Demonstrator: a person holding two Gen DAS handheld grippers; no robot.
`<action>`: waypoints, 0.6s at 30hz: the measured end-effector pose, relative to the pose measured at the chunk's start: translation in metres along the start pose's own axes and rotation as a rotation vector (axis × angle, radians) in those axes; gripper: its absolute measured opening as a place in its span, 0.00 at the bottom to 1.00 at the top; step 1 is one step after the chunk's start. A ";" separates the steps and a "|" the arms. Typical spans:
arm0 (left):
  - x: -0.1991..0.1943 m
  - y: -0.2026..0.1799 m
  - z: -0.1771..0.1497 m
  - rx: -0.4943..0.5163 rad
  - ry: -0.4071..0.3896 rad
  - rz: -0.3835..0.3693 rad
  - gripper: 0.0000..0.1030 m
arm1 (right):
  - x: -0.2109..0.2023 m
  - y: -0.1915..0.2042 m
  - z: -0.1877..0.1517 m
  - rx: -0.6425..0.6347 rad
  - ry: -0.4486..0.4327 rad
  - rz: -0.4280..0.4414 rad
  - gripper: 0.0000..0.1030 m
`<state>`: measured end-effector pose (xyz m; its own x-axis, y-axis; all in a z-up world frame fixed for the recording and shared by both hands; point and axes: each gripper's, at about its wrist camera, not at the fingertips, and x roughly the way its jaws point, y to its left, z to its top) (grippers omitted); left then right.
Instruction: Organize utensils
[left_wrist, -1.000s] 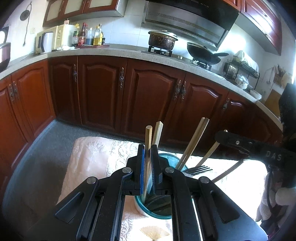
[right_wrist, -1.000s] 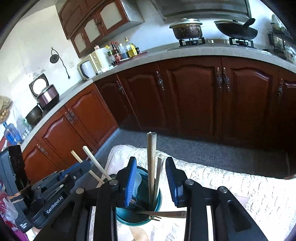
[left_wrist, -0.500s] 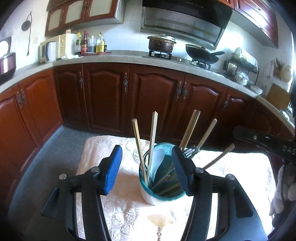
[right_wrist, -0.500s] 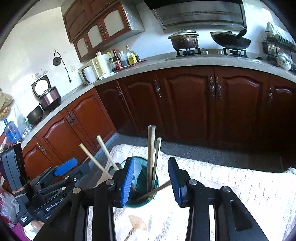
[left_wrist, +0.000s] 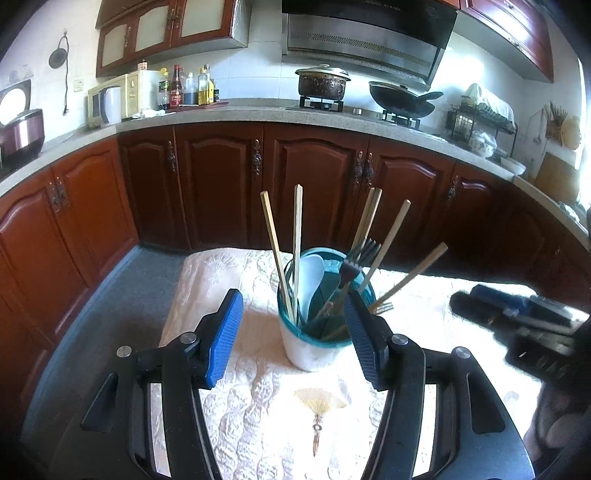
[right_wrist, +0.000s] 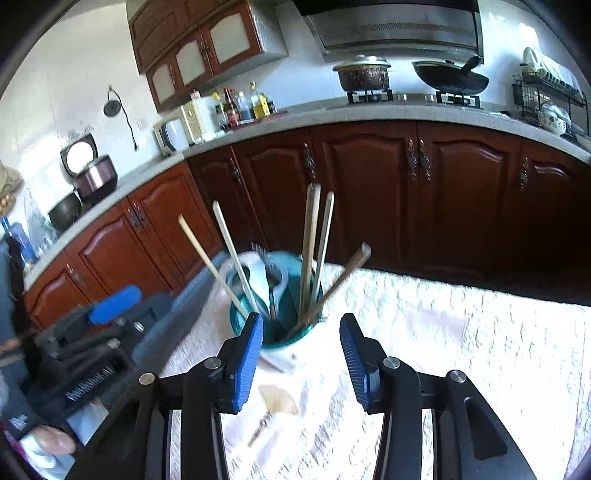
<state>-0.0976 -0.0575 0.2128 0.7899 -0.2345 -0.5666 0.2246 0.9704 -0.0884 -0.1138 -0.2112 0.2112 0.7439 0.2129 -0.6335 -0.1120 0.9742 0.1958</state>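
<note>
A teal-rimmed white cup (left_wrist: 312, 349) stands on the cream embroidered tablecloth (left_wrist: 258, 424). It holds several wooden chopsticks (left_wrist: 273, 251), a white spoon (left_wrist: 308, 280) and a dark fork (left_wrist: 351, 269). My left gripper (left_wrist: 293, 332) is open and empty, just short of the cup. The cup also shows in the right wrist view (right_wrist: 275, 317) with the chopsticks (right_wrist: 309, 243) upright in it. My right gripper (right_wrist: 301, 356) is open and empty, a little back from the cup. The right gripper shows in the left wrist view (left_wrist: 517, 314) at right, the left gripper in the right wrist view (right_wrist: 110, 325) at left.
Dark red kitchen cabinets (left_wrist: 306, 192) run behind the table under a grey counter (left_wrist: 258, 114) with a pot, a wok, bottles and a microwave. Grey floor (left_wrist: 125, 295) lies left of the table edge.
My left gripper opened, let go of the chopsticks into the cup and drew back. My right gripper also drew back from the cup, staying open.
</note>
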 end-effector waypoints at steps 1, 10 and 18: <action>-0.003 -0.001 -0.002 0.002 0.000 0.004 0.55 | 0.002 0.001 -0.004 -0.001 0.010 -0.002 0.40; -0.016 -0.002 -0.017 0.012 0.012 0.035 0.55 | 0.008 0.006 -0.031 0.003 0.047 -0.004 0.41; -0.022 0.000 -0.021 0.007 0.009 0.054 0.55 | 0.005 0.012 -0.032 -0.007 0.044 -0.015 0.42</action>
<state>-0.1269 -0.0516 0.2083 0.7958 -0.1810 -0.5779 0.1859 0.9812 -0.0513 -0.1318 -0.1961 0.1865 0.7157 0.2012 -0.6688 -0.1059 0.9778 0.1809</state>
